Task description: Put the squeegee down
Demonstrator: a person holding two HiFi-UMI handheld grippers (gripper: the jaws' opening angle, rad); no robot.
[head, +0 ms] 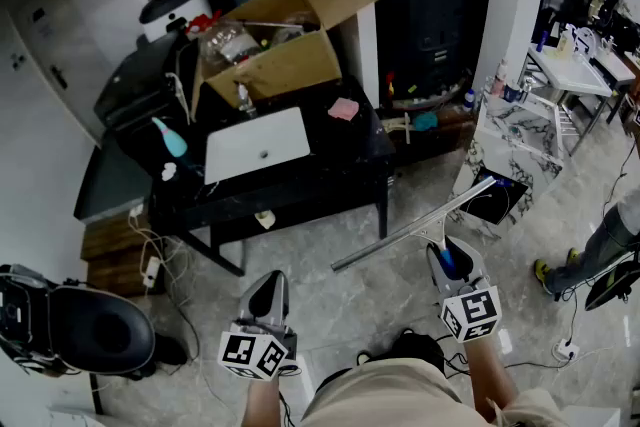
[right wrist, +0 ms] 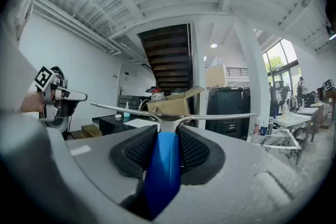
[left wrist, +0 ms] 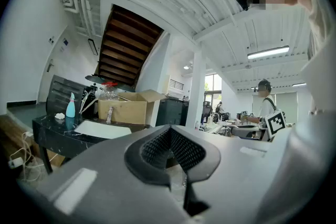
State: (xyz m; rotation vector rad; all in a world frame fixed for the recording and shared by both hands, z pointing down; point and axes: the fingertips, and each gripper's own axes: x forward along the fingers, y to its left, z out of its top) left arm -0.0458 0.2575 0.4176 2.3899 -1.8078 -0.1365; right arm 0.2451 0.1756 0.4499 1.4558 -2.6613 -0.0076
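The squeegee has a blue handle (head: 452, 261) and a long metal blade (head: 410, 227) that slants over the floor in front of the black table. My right gripper (head: 447, 251) is shut on that handle. In the right gripper view the blue handle (right wrist: 164, 165) sits clamped between the pads, with the blade (right wrist: 210, 117) lying level across the jaws' tips. My left gripper (head: 268, 287) hovers over the floor to the left of it. In its own view the left gripper (left wrist: 170, 148) is shut with nothing between the pads.
The black table (head: 340, 165) ahead carries a white basin (head: 257, 143), an open cardboard box (head: 280, 50), a pink sponge (head: 343, 108) and a blue bottle (head: 172, 140). A marble-patterned stand (head: 510, 140) is at the right, a person's legs (head: 592, 250) beyond it. A black round seat (head: 75, 327) sits lower left.
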